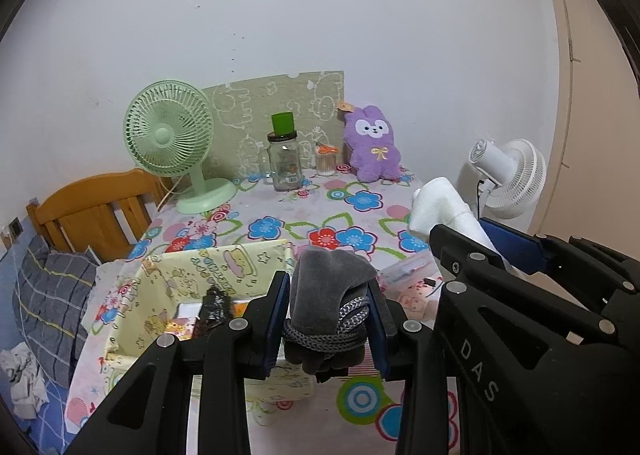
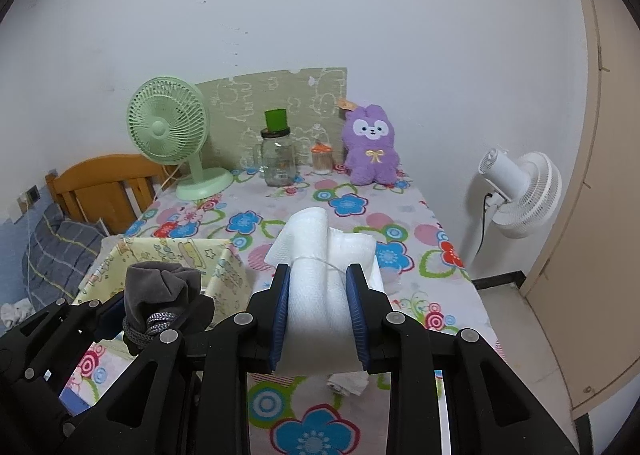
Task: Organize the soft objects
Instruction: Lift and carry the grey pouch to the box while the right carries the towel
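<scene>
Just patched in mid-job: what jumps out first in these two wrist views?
Both hand-held grippers are loaded: the left hand-held gripper is clamped on a grey drawstring pouch, the right hand-held gripper on a roll of white cloth, side by side above the near end of the flowered tablecloth. A yellow cartoon-print box stands open beneath the left one; a purple plush sits at the far wall.

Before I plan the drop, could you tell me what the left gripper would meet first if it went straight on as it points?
Probably the floral tablecloth just beyond the yellow bin; the left gripper, shut on a grey pouch, seems aimed past the bin's right corner, though depth is unclear.
</scene>
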A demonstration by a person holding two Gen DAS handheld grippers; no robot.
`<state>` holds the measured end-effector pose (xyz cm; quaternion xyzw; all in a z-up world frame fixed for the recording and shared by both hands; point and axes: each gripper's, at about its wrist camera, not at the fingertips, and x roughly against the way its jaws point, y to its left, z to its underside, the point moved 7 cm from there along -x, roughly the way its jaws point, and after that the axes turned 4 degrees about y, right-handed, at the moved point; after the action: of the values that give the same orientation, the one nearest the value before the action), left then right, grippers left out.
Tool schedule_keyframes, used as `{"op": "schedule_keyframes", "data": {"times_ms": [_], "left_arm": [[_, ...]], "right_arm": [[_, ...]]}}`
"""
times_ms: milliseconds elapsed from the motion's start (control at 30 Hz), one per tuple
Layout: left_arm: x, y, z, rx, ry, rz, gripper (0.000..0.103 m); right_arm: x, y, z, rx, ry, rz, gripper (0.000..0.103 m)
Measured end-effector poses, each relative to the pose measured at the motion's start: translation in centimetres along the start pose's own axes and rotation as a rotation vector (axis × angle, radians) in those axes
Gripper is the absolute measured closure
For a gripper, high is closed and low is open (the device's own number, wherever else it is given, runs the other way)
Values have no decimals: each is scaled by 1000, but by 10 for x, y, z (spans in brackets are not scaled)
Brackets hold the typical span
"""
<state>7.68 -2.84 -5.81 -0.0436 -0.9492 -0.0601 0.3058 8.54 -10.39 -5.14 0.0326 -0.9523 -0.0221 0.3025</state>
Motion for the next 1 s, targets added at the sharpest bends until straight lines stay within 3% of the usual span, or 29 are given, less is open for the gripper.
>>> {"op": "schedule_keyframes", "data": {"times_ms": [1000], "left_arm": [[-33, 79, -3, 73, 35, -27, 67]], "right_arm": [[-51, 78, -20, 61, 49, -78, 72]]}}
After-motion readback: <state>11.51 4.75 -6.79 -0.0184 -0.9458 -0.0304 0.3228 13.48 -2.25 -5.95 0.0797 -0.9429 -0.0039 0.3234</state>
